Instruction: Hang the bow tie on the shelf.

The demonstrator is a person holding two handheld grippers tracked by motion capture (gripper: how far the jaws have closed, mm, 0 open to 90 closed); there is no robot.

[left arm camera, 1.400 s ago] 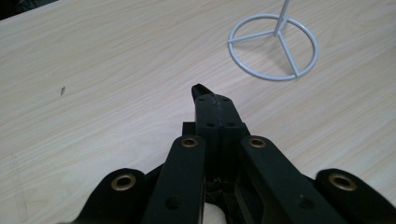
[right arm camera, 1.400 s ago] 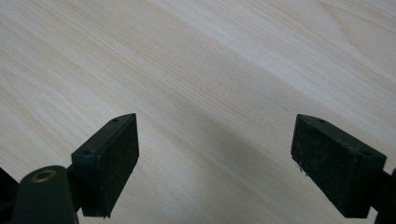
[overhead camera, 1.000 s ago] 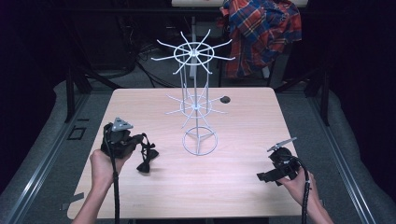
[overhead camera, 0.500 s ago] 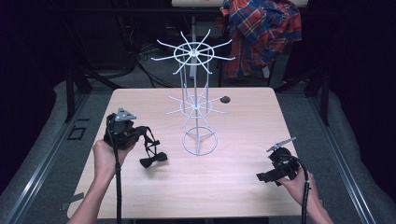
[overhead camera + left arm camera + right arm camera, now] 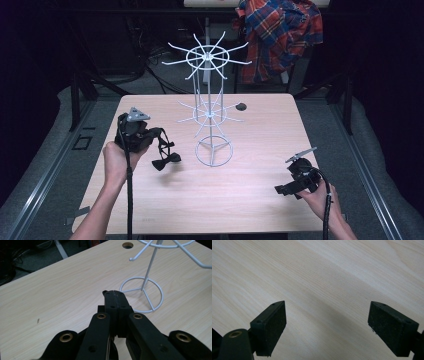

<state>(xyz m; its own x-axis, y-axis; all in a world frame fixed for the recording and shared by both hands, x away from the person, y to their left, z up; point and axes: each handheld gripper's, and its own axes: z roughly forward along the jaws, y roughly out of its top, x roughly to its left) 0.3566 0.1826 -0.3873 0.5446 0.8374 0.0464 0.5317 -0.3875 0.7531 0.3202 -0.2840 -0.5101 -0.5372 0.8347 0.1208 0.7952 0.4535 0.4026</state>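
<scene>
A black bow tie [image 5: 166, 160] dangles by its thin strap [image 5: 163, 141] from my left gripper [image 5: 156, 134], just above the table's left half. In the left gripper view the gripper [image 5: 114, 293] has its jaws pressed together on the strap, and the bow itself is hidden beneath them. A white wire stand [image 5: 212, 115] with radiating hooks rises at the table's middle, right of the bow tie; its ring base [image 5: 142, 295] lies just beyond the jaw tips. My right gripper [image 5: 281, 190] rests low near the front right corner, open [image 5: 327, 325], with bare wood between its pads [image 5: 270, 325].
The light wooden table [image 5: 260, 150] has a round cable hole [image 5: 241, 106] behind the stand, also seen in the left gripper view [image 5: 127, 245]. A plaid shirt [image 5: 280, 30] hangs behind the table. Dark floor and metal rails surround it.
My left gripper has risen and shifted right toward the stand, lifting the bow tie with it. The right gripper has stayed where it was.
</scene>
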